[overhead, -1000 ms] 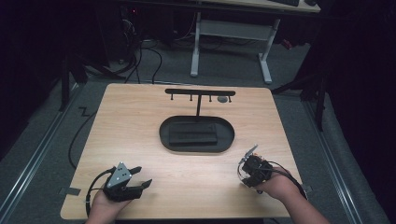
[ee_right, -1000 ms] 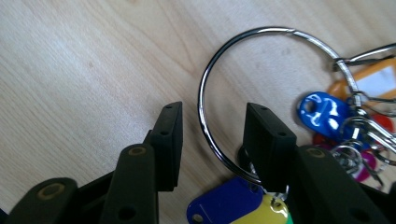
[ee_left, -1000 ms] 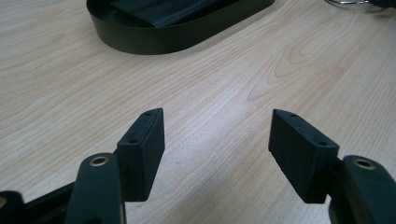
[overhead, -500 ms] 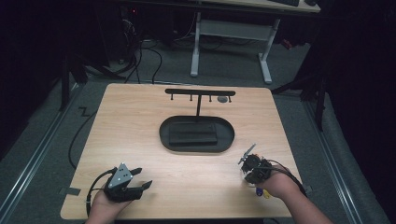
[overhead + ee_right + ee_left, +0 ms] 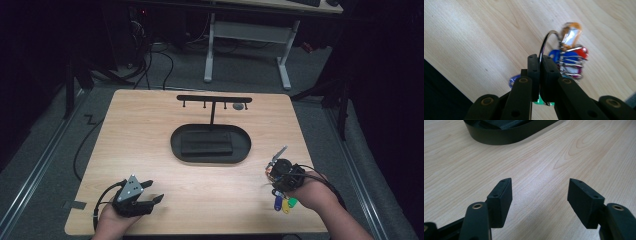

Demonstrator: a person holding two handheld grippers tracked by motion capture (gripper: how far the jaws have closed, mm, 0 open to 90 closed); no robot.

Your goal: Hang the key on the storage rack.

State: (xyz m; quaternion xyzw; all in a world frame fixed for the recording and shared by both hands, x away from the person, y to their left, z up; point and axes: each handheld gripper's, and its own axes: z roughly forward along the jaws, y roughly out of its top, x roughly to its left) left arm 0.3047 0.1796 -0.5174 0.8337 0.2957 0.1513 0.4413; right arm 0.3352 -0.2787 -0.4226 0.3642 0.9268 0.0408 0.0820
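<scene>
Right tool clamped onto key ring, lifted bunch of keys off table.

the keys on the ring are smeared by blur in the right gripper view, so i can't count them. a green tag and a purple one are mostly hidden behind the jaws. the black tray gets cut off by the top edge in the left gripper view.
</scene>
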